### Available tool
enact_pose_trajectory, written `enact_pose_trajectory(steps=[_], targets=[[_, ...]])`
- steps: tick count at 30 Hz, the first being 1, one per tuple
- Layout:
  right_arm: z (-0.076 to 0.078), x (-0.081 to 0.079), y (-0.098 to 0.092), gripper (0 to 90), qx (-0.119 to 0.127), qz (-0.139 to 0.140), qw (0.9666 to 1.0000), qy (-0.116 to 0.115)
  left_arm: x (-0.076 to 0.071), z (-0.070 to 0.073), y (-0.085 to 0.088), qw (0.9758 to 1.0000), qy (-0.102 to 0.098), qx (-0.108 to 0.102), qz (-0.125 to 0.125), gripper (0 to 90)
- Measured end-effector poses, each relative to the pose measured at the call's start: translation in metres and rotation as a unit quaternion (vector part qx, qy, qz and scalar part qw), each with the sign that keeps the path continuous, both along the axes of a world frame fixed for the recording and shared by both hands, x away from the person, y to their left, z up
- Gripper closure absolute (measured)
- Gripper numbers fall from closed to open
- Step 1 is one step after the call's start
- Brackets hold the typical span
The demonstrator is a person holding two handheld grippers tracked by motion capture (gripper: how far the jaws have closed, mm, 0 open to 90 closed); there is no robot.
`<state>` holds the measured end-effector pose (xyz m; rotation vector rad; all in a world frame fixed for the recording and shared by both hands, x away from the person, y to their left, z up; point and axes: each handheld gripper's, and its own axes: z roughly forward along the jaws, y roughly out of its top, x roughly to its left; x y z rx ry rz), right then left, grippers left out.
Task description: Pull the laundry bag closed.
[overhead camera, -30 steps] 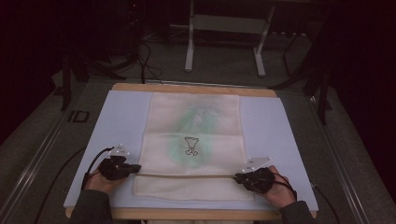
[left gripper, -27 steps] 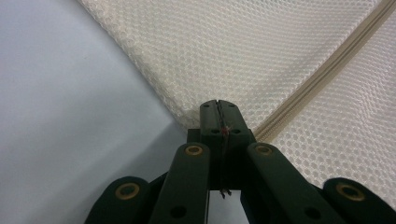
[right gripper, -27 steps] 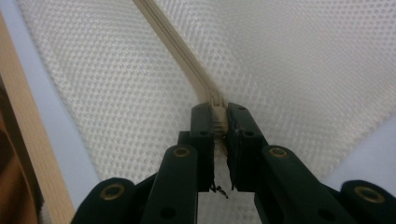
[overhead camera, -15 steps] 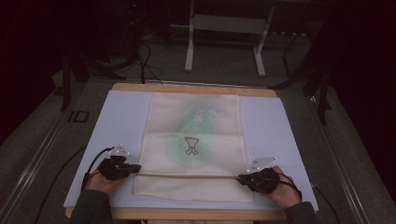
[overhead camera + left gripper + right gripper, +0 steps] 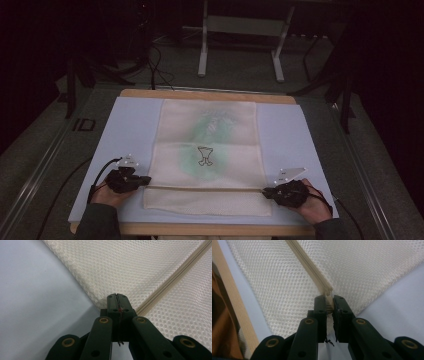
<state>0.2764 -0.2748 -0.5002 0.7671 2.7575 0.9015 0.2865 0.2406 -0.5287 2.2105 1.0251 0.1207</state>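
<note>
High view: 1 mesh bag [image 5: 207, 155] at mat [image 5: 130, 130] centre; left gripper [image 5: 145, 180] at bag's 8 o'clock, right gripper [image 5: 267, 191] at 4.

Left gripper view: jaws shut on bag edge; thin bite, could slip.

Right gripper view: jaws pinch zipper [image 5: 312, 267] end; hard pull may tear it.

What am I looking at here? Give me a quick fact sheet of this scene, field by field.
Item: cream mesh laundry bag, lying flat
Contents: green garment with a printed figure, seen through the mesh
Surface: pale blue mat on a wooden table
Left hand-held gripper: shut on the bag's edge by the zipper
Right hand-held gripper: shut on the zipper's other end
</note>
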Motion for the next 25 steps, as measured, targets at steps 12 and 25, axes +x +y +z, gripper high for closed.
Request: enact_pose_trajectory(steps=[12, 25], targets=[[-0.001, 0.004, -0.007, 58.3, 0.037, -0.032, 0.9988, -0.005, -0.004, 0.003, 0.001, 0.9997, -0.018, -0.005, -0.013, 84.2], [-0.008, 0.015, -0.025, 49.2, 0.084, -0.139, 0.986, -0.037, -0.003, 0.01, 0.017, 0.9915, -0.08, -0.026, 0.099, 63.7]])
